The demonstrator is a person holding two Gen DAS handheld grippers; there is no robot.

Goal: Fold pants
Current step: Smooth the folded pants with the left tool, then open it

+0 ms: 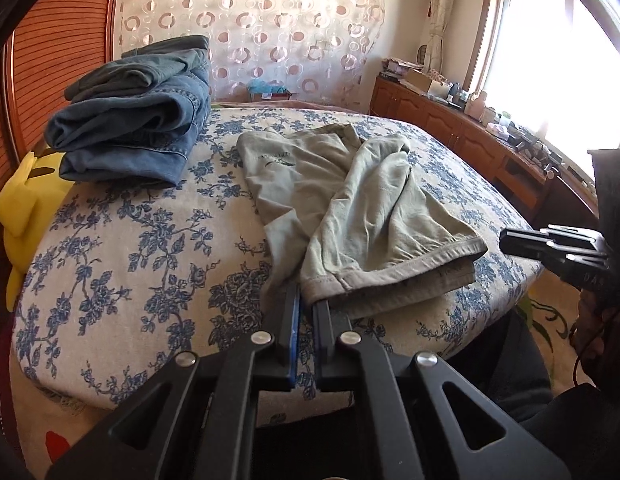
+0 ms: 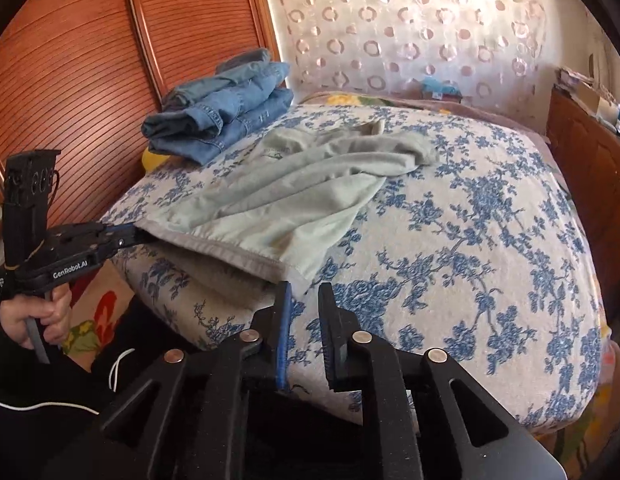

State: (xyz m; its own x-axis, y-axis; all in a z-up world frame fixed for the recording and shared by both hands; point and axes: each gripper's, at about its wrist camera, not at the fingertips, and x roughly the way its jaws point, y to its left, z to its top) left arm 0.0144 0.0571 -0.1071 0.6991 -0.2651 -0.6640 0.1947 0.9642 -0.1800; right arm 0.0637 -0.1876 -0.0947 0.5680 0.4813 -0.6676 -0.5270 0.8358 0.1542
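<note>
My left gripper [image 1: 306,300] clamped on hem of pale green pants [image 1: 350,200]; right gripper [image 2: 304,292] jaws apart, empty, beside same hem. Pants lie rumpled near folded jeans [image 1: 134,120]; folding mostly left.

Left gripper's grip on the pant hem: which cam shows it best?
Right wrist view. It shows the left gripper from the side, jaws shut on the hem of the green pants at the bed's edge. The left wrist view looks along its own fingers; the hem hides the tips.
</note>
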